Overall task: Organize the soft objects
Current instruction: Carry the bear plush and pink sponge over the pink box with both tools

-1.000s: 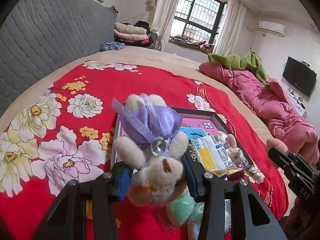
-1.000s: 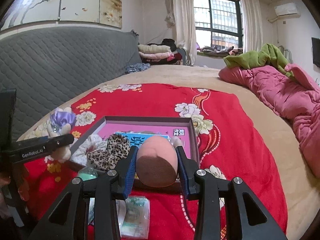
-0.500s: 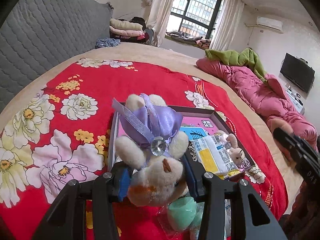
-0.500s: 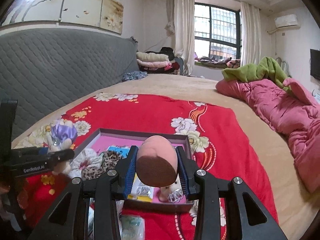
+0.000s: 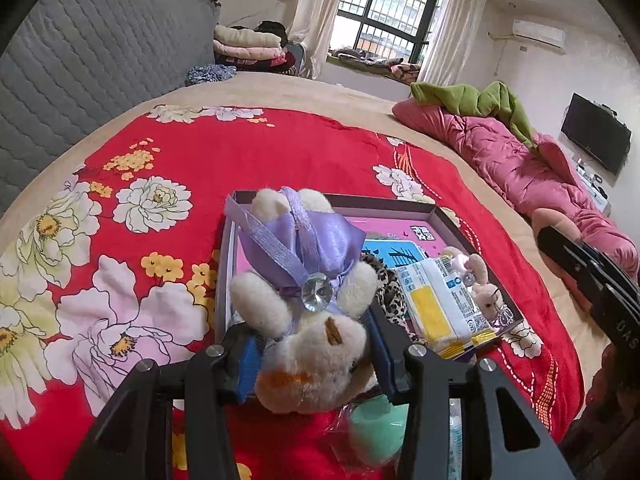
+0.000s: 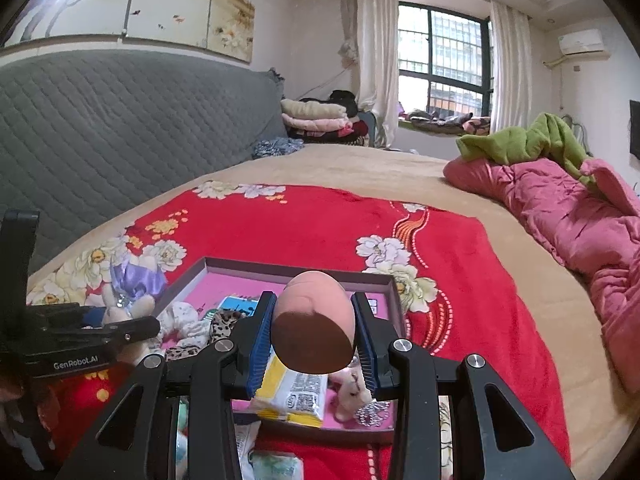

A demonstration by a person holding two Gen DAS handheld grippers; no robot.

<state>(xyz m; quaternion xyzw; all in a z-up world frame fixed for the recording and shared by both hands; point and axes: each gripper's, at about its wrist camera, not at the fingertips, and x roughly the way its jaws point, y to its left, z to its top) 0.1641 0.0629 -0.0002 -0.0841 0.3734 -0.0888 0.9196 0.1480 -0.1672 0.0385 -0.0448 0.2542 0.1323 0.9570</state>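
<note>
My left gripper [image 5: 312,356] is shut on a cream plush bear [image 5: 308,344] in a purple satin dress, held above the near left corner of a shallow grey box [image 5: 400,204] with a pink floor. My right gripper [image 6: 314,340] is shut on a pink egg-shaped sponge [image 6: 314,328], over the box's [image 6: 296,268] near side. Inside lie a leopard-print cloth [image 5: 390,292], a yellow-and-white tissue pack [image 5: 440,304] and a small pink plush [image 5: 480,288]. The left gripper [image 6: 132,324] with the bear [image 6: 132,292] shows at the left of the right wrist view.
The box rests on a red flowered blanket [image 5: 240,152] spread over a tan bed. A mint-green sponge in wrap [image 5: 376,428] lies in front of the box. A pink quilt [image 6: 580,216] lies along the right, and a grey padded headboard [image 6: 120,128] rises at left.
Both grippers have drifted forward over the box with their loads. In the right wrist view the box has slid nearer and lower under the sponge; the grips are unchanged.
</note>
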